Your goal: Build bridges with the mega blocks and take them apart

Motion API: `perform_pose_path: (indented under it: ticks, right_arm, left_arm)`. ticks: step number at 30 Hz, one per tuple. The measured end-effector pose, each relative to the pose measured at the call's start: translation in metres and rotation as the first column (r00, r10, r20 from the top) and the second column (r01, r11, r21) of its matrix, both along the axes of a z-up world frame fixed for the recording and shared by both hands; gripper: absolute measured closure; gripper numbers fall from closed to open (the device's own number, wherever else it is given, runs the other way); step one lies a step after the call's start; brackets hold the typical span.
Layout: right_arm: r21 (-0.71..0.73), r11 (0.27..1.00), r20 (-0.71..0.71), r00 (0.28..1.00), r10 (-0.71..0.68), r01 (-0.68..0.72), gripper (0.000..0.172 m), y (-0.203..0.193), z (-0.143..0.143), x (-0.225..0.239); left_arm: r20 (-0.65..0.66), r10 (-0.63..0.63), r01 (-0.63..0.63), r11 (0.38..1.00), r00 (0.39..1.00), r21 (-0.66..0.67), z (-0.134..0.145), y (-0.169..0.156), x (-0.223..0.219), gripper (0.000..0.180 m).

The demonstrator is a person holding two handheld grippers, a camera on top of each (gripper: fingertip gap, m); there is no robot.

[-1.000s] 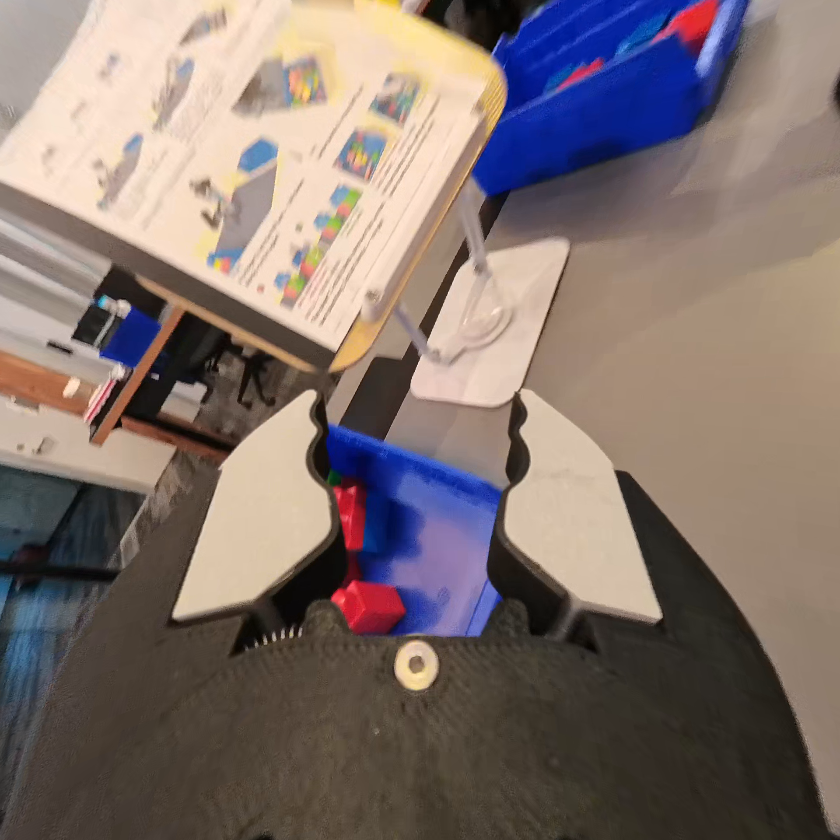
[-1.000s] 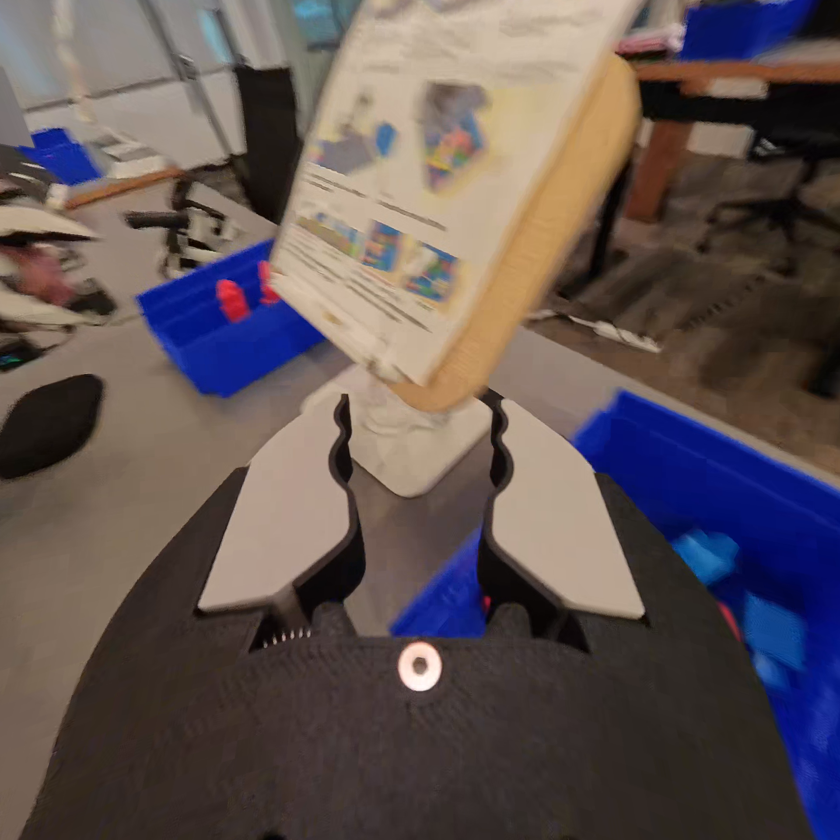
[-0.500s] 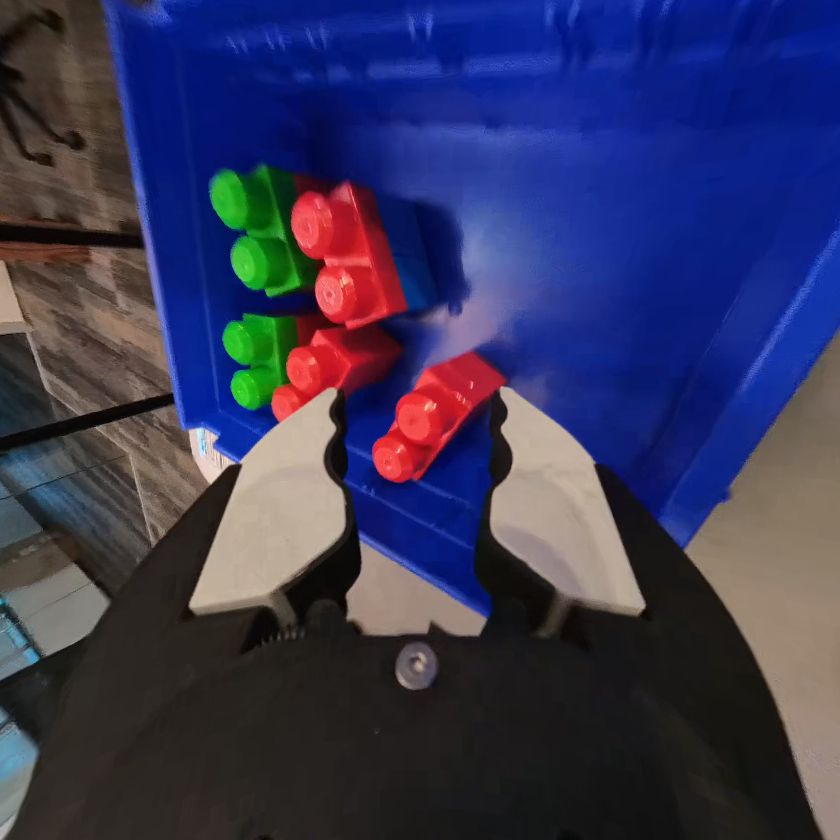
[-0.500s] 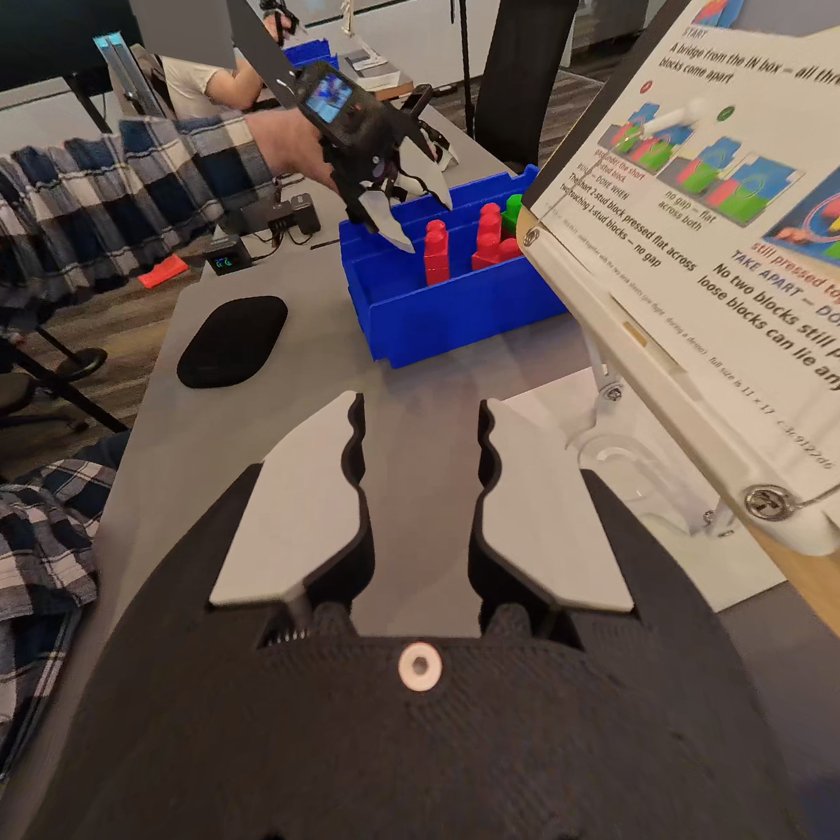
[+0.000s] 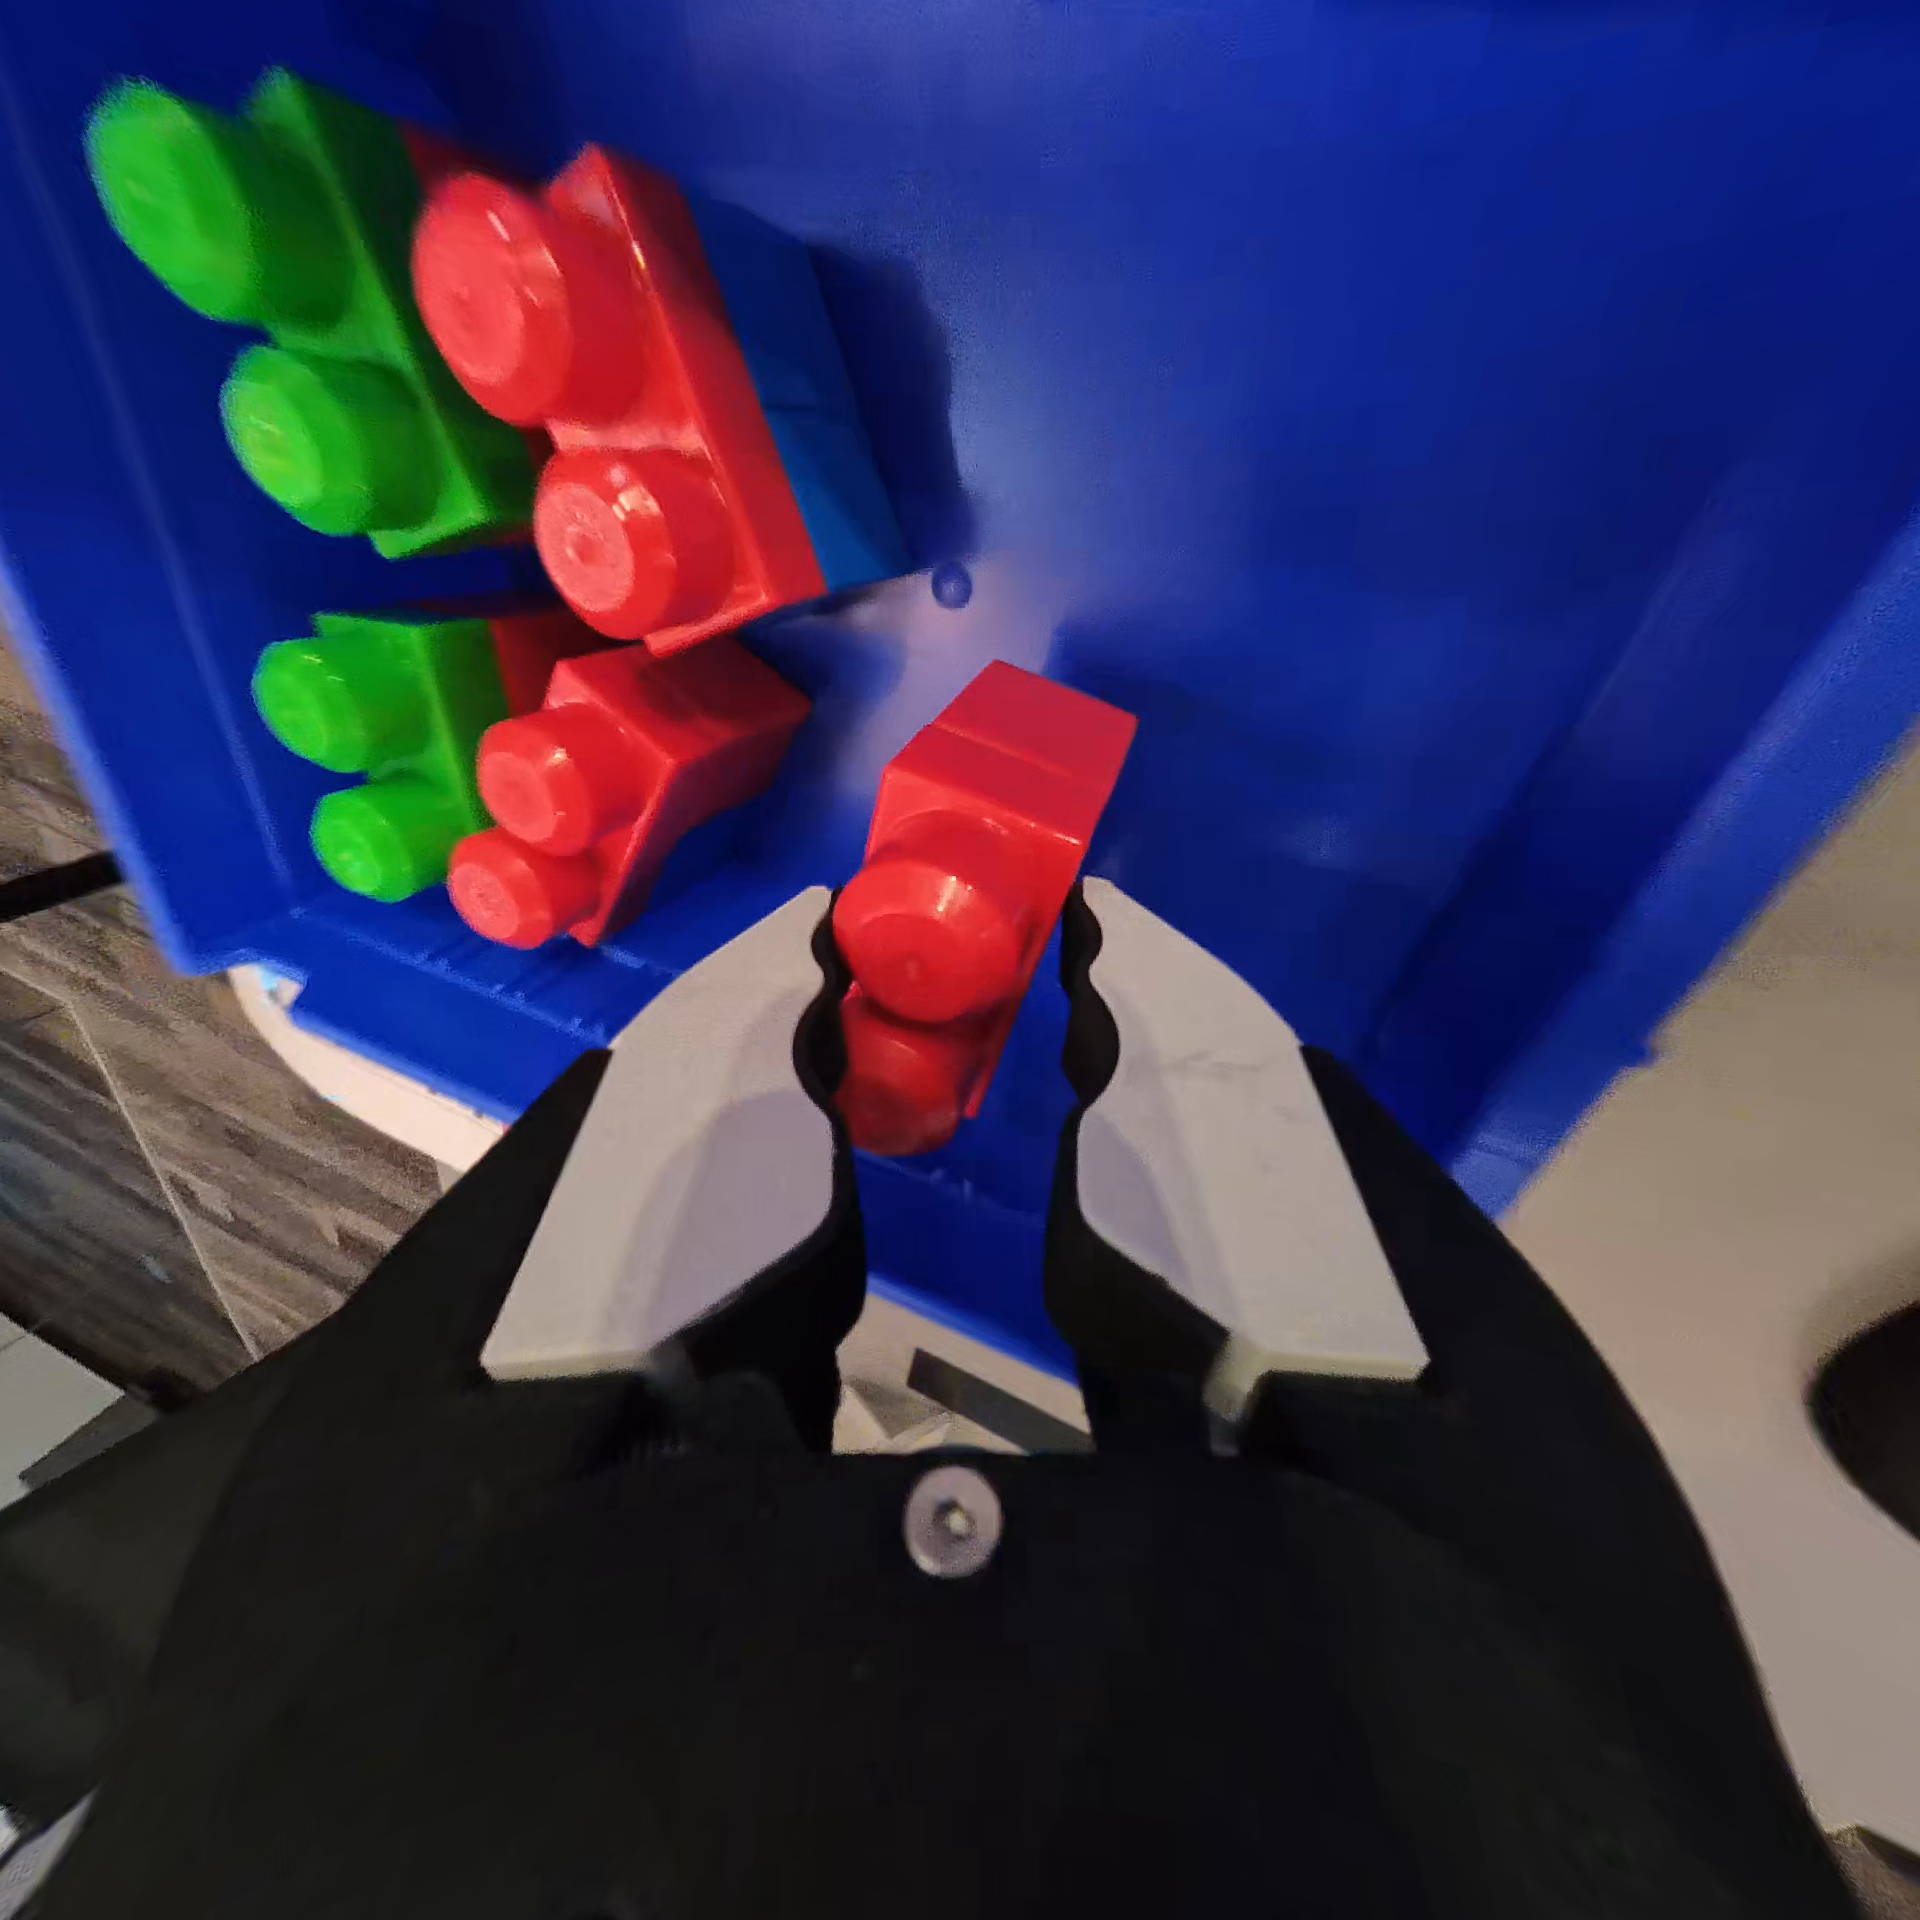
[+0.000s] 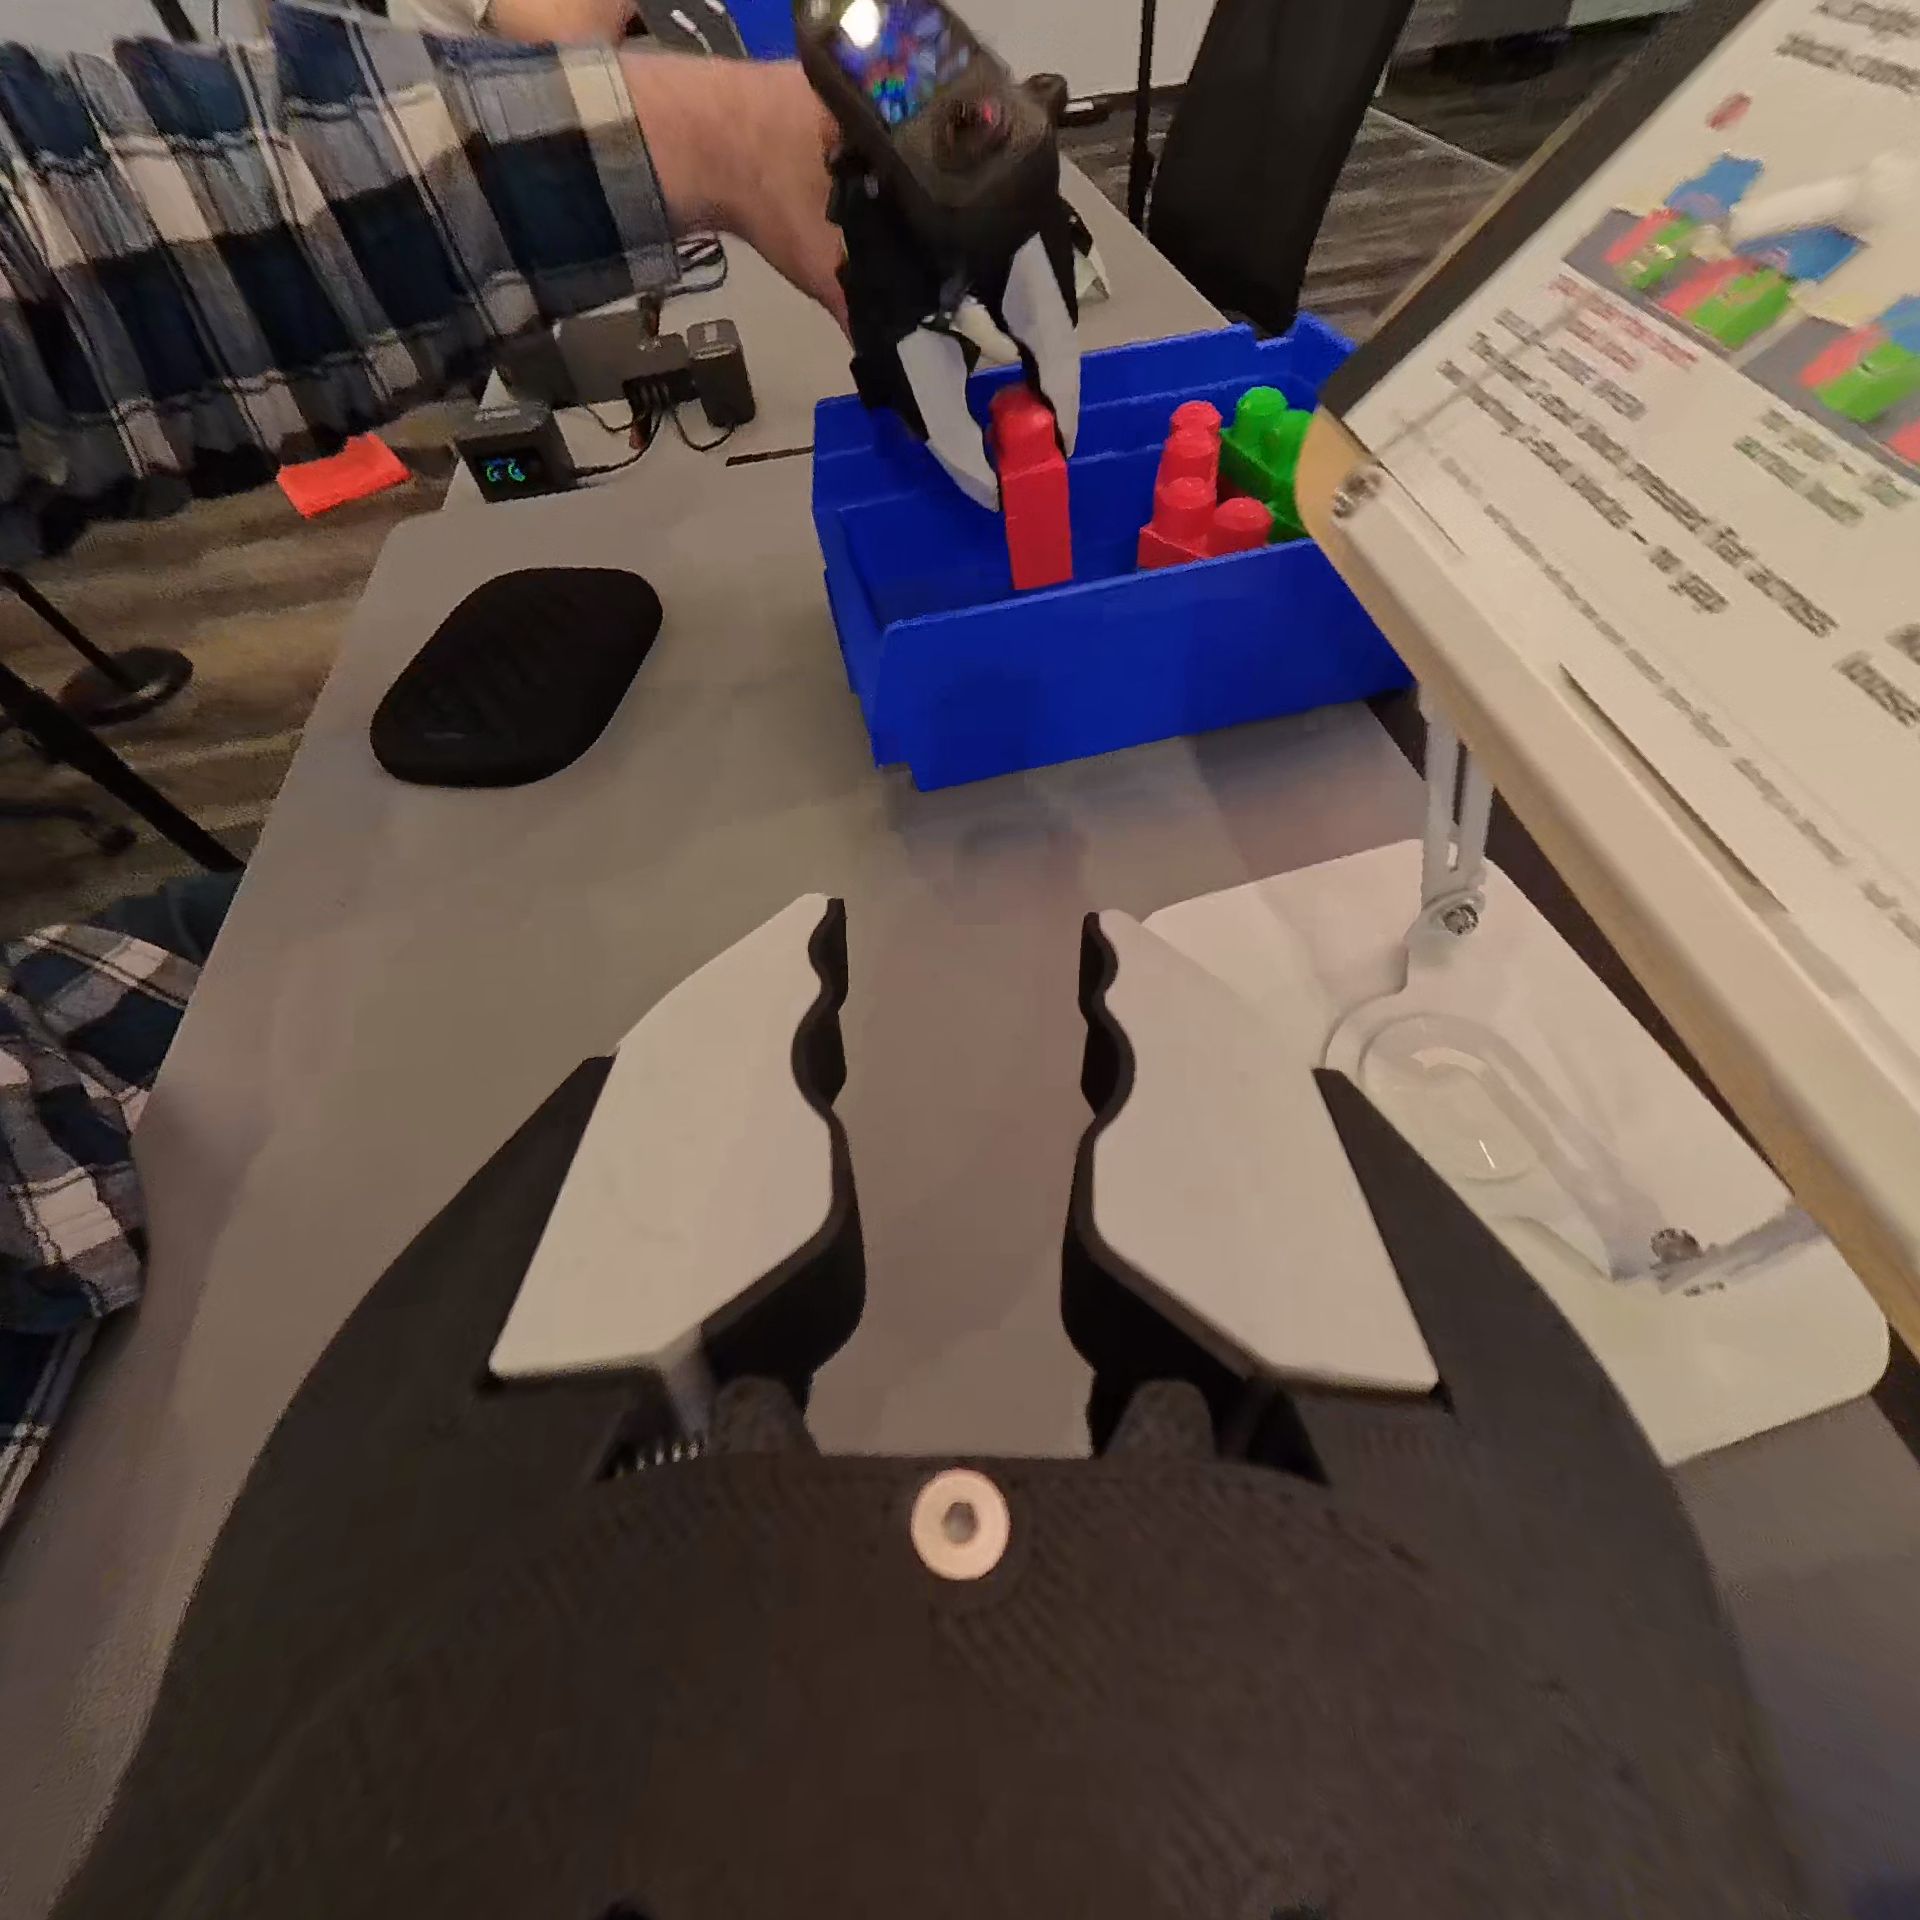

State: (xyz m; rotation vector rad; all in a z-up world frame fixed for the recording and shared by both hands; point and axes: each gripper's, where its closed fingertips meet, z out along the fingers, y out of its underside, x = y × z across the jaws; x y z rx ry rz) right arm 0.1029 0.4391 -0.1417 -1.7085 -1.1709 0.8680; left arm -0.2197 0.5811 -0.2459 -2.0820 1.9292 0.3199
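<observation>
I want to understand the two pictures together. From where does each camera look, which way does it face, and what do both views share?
Left wrist view: sits on the left gripper, faces down into the blue bin; its own fingers stand around a red block.
Right wrist view: sits on the right gripper, low over the grey table, faces across it; own fingers with nothing between them, a plaid sleeve.
Shared: the blue bin, red block, left gripper, green blocks.

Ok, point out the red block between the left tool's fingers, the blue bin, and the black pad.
red block [image 5: 997, 800]: left wrist view, upper body.
blue bin [image 6: 1122, 665]: right wrist view, front wall.
black pad [image 6: 514, 675]: right wrist view, centre.
</observation>
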Motion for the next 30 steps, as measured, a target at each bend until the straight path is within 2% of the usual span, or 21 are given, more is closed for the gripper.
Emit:
perform_pose_path:
  ticks: [3, 6, 8, 12, 16, 17, 20, 23, 26, 27, 30]
  right_arm:
    - [0.058, 0.998, 0.025, 0.999, 0.037, -0.038, 0.123, -0.015, 0.004, -0.017]
    - [0.107, 0.992, 0.053, 0.996, 0.067, -0.072, 0.118, -0.029, 0.006, -0.036]
    - [0.129, 0.988, 0.069, 0.995, 0.076, -0.084, 0.115, -0.037, 0.006, -0.045]
    - [0.145, 0.986, 0.076, 0.995, 0.070, -0.080, 0.108, -0.043, 0.005, -0.051]
    - [0.109, 0.992, 0.130, 0.990, 0.056, -0.070, 0.120, -0.039, -0.003, -0.044]
    - [0.107, 0.992, 0.145, 0.988, 0.058, -0.073, 0.130, -0.038, -0.005, -0.041]
    - [0.105, 0.992, 0.151, 0.987, 0.057, -0.073, 0.134, -0.034, -0.005, -0.036]
    - [0.080, 0.994, 0.051, 0.997, 0.066, -0.070, 0.135, -0.028, 0.009, -0.028]
    - [0.038, 0.998, -0.087, 0.994, 0.060, -0.057, 0.134, -0.021, 0.027, -0.018]
    - [0.025, 0.998, -0.147, 0.987, 0.063, -0.060, 0.135, -0.020, 0.034, -0.016]
    - [-0.012, 0.994, -0.376, 0.922, 0.096, -0.109, 0.135, -0.020, 0.060, -0.008]
  left_arm:
    - [0.150, 0.000, -0.003, 1.000, 0.989, 0.024, 0.046, -0.031, 0.042, 0.142]
    - [0.255, -0.069, 0.068, 0.998, 0.964, 0.012, 0.086, -0.079, 0.108, 0.142]
    - [0.296, -0.126, 0.135, 0.991, 0.947, -0.010, 0.098, -0.109, 0.156, 0.142]
    - [0.345, -0.225, 0.271, 0.958, 0.911, -0.091, 0.100, -0.158, 0.236, 0.142]
    - [0.398, -0.253, 0.322, 0.940, 0.882, -0.116, 0.105, -0.171, 0.276, 0.142]
    - [0.420, -0.254, 0.328, 0.937, 0.871, -0.115, 0.108, -0.172, 0.282, 0.142]
    - [0.426, -0.259, 0.332, 0.937, 0.867, -0.106, 0.115, -0.170, 0.289, 0.143]
    - [0.476, -0.256, 0.317, 0.947, 0.841, -0.051, 0.129, -0.163, 0.295, 0.140]
    - [0.598, -0.208, 0.259, 0.966, 0.774, 0.001, 0.150, -0.152, 0.295, 0.115]
    - [0.644, -0.184, 0.236, 0.972, 0.742, 0.006, 0.154, -0.149, 0.293, 0.113]
    - [0.828, -0.072, 0.229, 0.971, 0.557, -0.070, 0.165, -0.153, 0.295, 0.117]
